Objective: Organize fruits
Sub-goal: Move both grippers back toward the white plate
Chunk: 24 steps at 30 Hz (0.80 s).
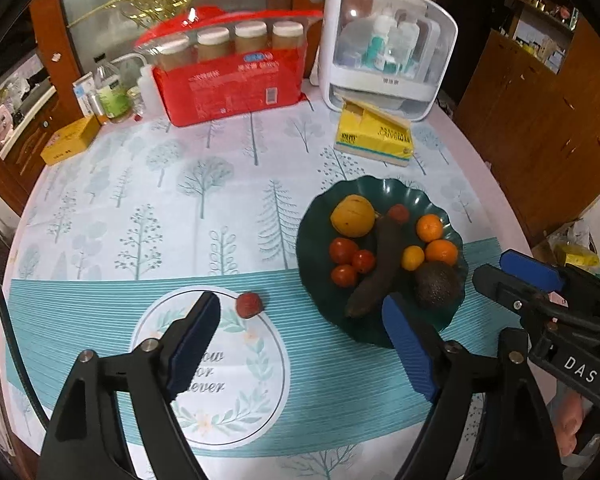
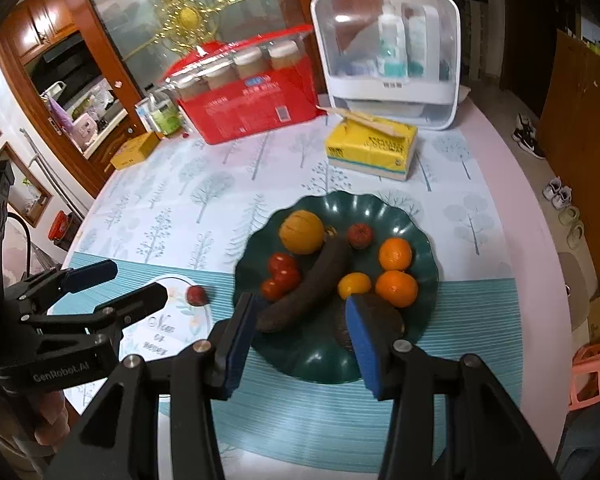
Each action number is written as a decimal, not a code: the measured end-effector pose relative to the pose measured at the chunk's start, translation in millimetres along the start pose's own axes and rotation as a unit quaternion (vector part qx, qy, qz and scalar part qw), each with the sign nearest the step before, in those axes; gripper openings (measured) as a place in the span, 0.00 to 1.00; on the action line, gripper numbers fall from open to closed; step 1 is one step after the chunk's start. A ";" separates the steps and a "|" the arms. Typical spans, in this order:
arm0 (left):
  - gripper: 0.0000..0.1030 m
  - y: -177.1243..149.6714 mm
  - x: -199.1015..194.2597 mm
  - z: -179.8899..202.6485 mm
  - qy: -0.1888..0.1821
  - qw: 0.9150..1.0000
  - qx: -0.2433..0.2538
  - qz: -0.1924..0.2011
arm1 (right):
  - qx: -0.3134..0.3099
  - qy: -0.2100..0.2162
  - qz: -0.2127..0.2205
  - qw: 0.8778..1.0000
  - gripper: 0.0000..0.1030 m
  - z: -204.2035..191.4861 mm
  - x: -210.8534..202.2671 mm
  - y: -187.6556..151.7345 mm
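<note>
**On the round table: one red fruit outside the plate**

Near the middle of the patterned tablecloth [image 1: 140, 208], a dark green scalloped plate [image 1: 380, 192] is seen holding most of the fruit. On its far left side a large yellow round fruit [image 1: 353, 216] is placed; beside it, further right, a small dark red fruit [image 1: 398, 213] and two oranges [image 1: 429, 227] are found, with a small yellow citrus [image 1: 413, 258] just in front of them. Three red tomatoes [image 1: 343, 250] are grouped on the plate's left side. A long dark brown fruit [image 1: 380, 264] is laid diagonally across the centre, and a dark avocado [image 1: 437, 284] is set at the near right.

One small red fruit [image 1: 249, 305] is left on the cloth, apart from the plate and to its left, at the far edge of a white printed circle [image 1: 220, 368].

The left gripper [image 1: 300, 320] is held above the table with its blue-padded jaws spread wide and nothing between them — the loose red fruit is seen in the gap, further off. The right gripper [image 2: 300, 312] is likewise held apart and empty, above the near rim of the plate, its right pad in front of the avocado.

At the far side of the table a red package [image 1: 236, 80] with jars, a white storage case [image 1: 388, 48] and a yellow tissue pack [image 1: 374, 138] are set.
</note>
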<state>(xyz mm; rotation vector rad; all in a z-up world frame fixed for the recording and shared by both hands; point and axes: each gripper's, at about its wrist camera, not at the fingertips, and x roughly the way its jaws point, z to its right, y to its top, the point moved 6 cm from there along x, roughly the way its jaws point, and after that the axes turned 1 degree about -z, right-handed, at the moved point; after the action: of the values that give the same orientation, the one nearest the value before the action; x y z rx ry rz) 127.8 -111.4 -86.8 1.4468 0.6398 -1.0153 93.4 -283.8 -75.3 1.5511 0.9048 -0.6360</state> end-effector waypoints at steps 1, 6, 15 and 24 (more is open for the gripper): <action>0.83 -0.8 -5.3 -2.7 0.001 1.000 -0.001 0.005 | -0.001 0.002 0.002 1.000 0.46 -4.5 -2.7 -0.6; 0.85 -6.2 -29.4 -25.5 0.008 1.000 -0.009 0.026 | -0.013 0.004 0.003 1.000 0.46 -31.7 -4.9 -1.8; 0.86 -11.4 -51.7 -92.6 0.039 0.998 -0.024 0.049 | -0.025 -0.006 0.002 1.000 0.46 -83.9 1.1 4.7; 0.86 -12.3 -28.3 -166.1 0.067 0.997 -0.034 0.032 | -0.005 -0.019 0.000 1.000 0.46 -128.5 33.2 12.7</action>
<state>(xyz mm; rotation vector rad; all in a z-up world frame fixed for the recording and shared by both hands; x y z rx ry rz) 140.2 57.0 -81.0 1.4740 0.7134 -0.8431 111.1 -151.7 -71.9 1.5255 0.8778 -0.6581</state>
